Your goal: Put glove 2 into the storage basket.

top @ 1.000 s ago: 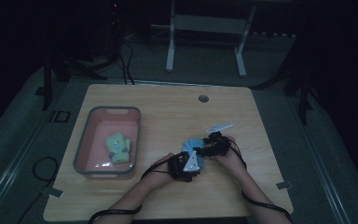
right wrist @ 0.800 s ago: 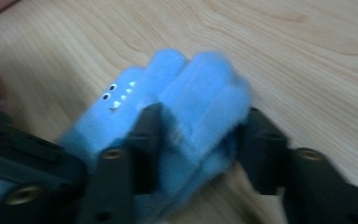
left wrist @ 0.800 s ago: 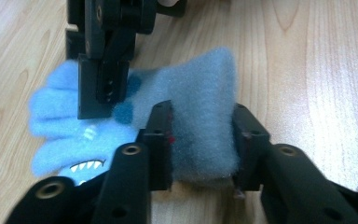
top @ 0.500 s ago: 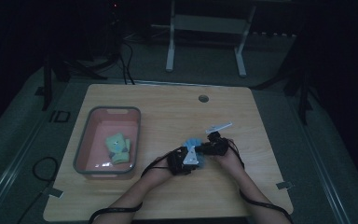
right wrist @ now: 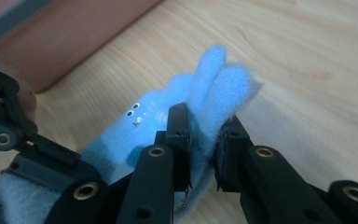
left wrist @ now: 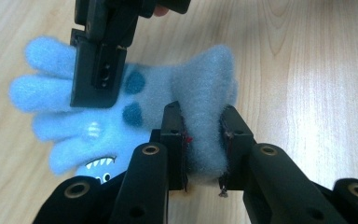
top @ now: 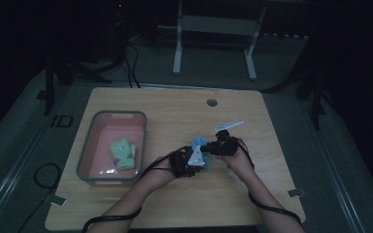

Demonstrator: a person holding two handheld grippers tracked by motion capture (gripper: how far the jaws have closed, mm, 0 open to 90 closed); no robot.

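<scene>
The left gripper (left wrist: 204,140) is clamping the cuff end of a fluffy blue glove (left wrist: 135,116), the fleece bunching up between its two black jaws. In the left gripper view the glove's finger end is spreading out to the left over the table (left wrist: 317,70), showing dark blue spots and a small toothed face.

The right gripper (right wrist: 203,149) is pinching the glove's finger end, with the blue fingers sticking up past its jaws and two tiny eyes showing on the fleece. Both grippers' jaws have just been closing, and both are now pressing on the glove.

In the high view the glove (top: 198,143) is hanging between the two grippers, a little right of the table's middle and nearer the near edge, with the left gripper (top: 187,162) at its near left and the right gripper (top: 221,145) at its right. Whether the glove is touching the table there, I cannot tell.

A red bin (top: 85,160) is sitting well apart at the left, with a green glove (top: 122,153) lying inside it.
</scene>
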